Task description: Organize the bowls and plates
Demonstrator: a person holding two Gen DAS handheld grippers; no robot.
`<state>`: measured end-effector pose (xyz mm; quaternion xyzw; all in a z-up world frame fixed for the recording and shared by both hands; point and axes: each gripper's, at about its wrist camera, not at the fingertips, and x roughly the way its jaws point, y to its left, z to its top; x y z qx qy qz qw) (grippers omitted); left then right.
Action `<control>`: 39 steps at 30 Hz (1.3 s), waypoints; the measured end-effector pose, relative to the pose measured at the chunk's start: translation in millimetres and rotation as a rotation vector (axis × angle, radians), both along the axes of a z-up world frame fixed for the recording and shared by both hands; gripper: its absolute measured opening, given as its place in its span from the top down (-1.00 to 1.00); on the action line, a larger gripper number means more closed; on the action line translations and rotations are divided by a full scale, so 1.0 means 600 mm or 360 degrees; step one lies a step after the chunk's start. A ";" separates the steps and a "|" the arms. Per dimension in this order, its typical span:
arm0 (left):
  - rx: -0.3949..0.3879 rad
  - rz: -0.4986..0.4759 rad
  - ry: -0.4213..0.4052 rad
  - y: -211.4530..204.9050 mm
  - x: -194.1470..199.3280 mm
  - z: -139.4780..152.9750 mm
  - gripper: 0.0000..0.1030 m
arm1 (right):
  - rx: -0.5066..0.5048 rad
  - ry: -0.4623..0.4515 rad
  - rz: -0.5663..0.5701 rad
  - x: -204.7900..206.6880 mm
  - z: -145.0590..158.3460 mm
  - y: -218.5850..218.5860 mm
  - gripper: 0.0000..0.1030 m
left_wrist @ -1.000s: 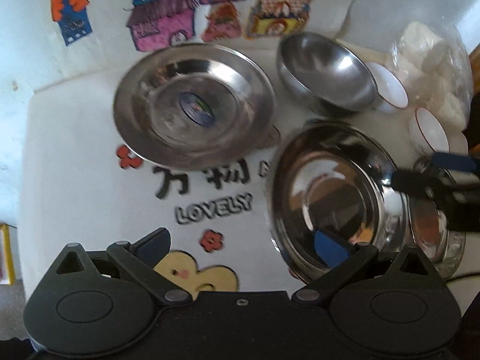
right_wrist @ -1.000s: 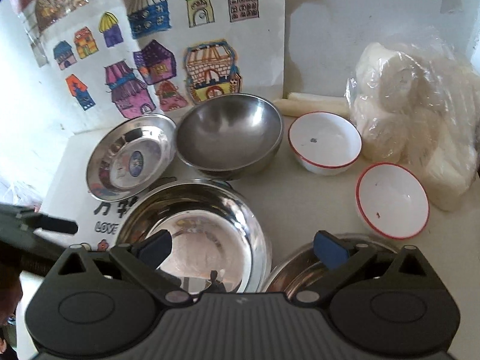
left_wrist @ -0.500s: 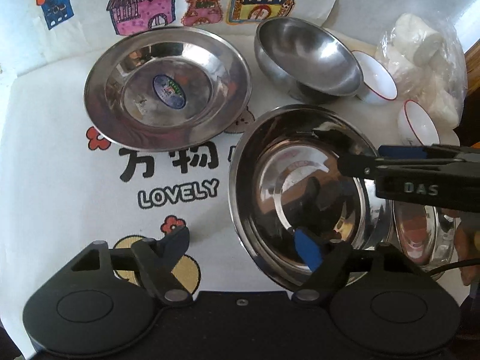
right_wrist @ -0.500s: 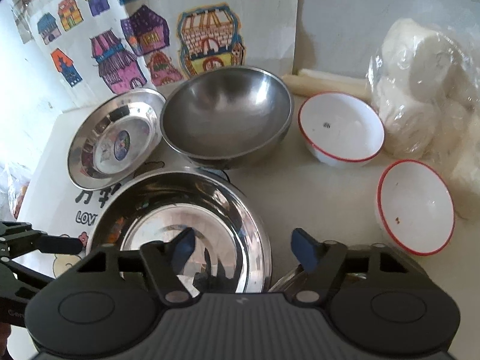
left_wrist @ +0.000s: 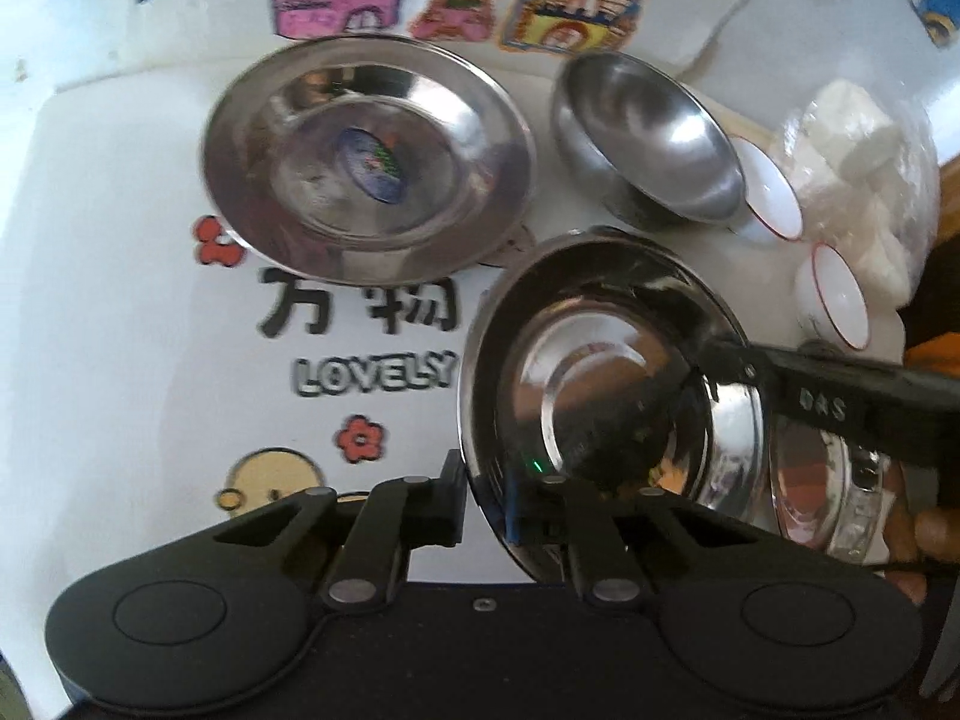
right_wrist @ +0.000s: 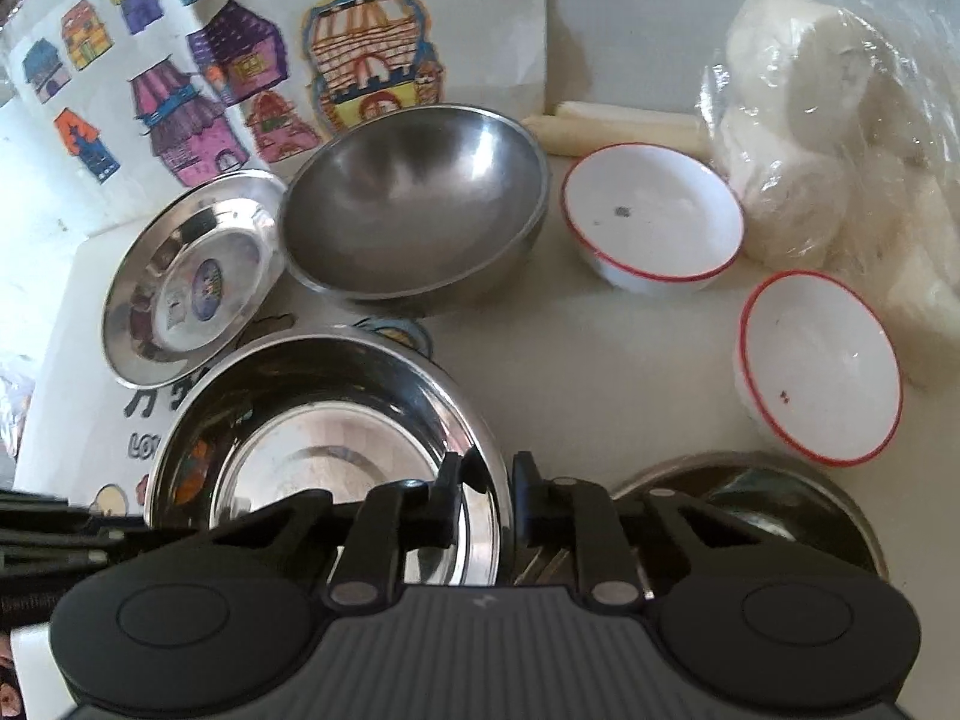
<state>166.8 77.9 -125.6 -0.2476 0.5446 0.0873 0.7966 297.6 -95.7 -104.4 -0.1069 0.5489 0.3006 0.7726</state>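
A large steel plate (left_wrist: 606, 372) sits near the table's front. My left gripper (left_wrist: 483, 507) is shut on its near-left rim. My right gripper (right_wrist: 489, 498) is shut on the same plate's (right_wrist: 312, 432) right rim, and its arm crosses the left wrist view (left_wrist: 840, 402). A second steel plate with a sticker (left_wrist: 366, 162) lies at the back left, also in the right wrist view (right_wrist: 192, 276). A deep steel bowl (right_wrist: 414, 204) stands behind. Two white red-rimmed bowls (right_wrist: 651, 219) (right_wrist: 819, 360) sit to the right. Another steel dish (right_wrist: 750, 492) lies under my right gripper's side.
A plastic bag of white rolls (right_wrist: 840, 120) fills the back right corner. A white mat with cartoon print and the word LOVELY (left_wrist: 180, 330) covers the table's left part. Paper drawings of houses (right_wrist: 240, 60) hang on the back wall.
Both grippers have closed from open onto the large steel plate's rim, the left on its near-left edge, the right on its right edge. The plate looks slightly tilted now.
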 end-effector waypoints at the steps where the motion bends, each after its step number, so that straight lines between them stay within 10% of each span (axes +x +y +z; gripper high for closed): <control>1: 0.0008 0.0014 -0.0001 0.004 0.000 0.003 0.75 | 0.0014 0.0005 -0.0002 -0.004 0.003 0.000 0.68; 14: 0.0014 0.0077 -0.0050 0.000 0.001 0.063 0.75 | 0.0220 0.0073 -0.0170 -0.026 0.066 -0.067 0.80; 39: 0.0035 -0.0313 -0.0018 -0.249 0.117 0.057 0.69 | 0.0117 0.0087 -0.0482 0.003 0.081 -0.317 0.81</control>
